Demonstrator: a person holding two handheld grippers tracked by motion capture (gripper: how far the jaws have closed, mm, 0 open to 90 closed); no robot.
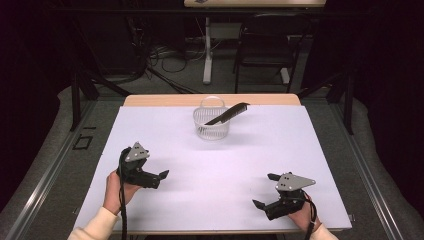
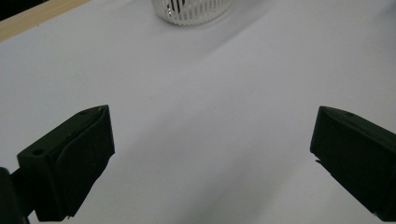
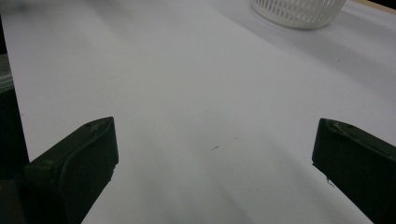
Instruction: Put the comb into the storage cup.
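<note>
Two tongs rest low over the near half of the desk (image 1: 165, 150), both spread wide and both empty. The left tongs (image 1: 159, 178) sit toward the near-left corner, jaws pointing across toward the right edge; the right tongs (image 1: 266, 191) sit toward the near-right corner, jaws pointing toward the left edge. In each gripper view the two black jaws stand far apart with bare white desk between them.

The white slotted basket (image 1: 211, 125) stands near the middle of the far edge, well apart from both tongs. A black comb (image 1: 227, 114) leans in it: one end down inside, the other poking up and out over the rim toward the far-right corner. The basket's base shows at the top of the left gripper view (image 2: 192, 10) and of the right gripper view (image 3: 299, 10).

Risks, as judged from this layout:
- The basket looks light and has a thin loop handle at the back. A jaw catching the rim or handle on approach could tip or slide it, more so with the comb's weight leaning to one side.
- The comb is thin and tilted. A grip on the overhanging tip alone may let it pivot or slip back in.
- Pulling the comb out along the wrong line could snag its teeth in the slots and drag the basket; the free tongs may need to steady the wall.
- Both tongs converging on the one small target could collide.
</note>
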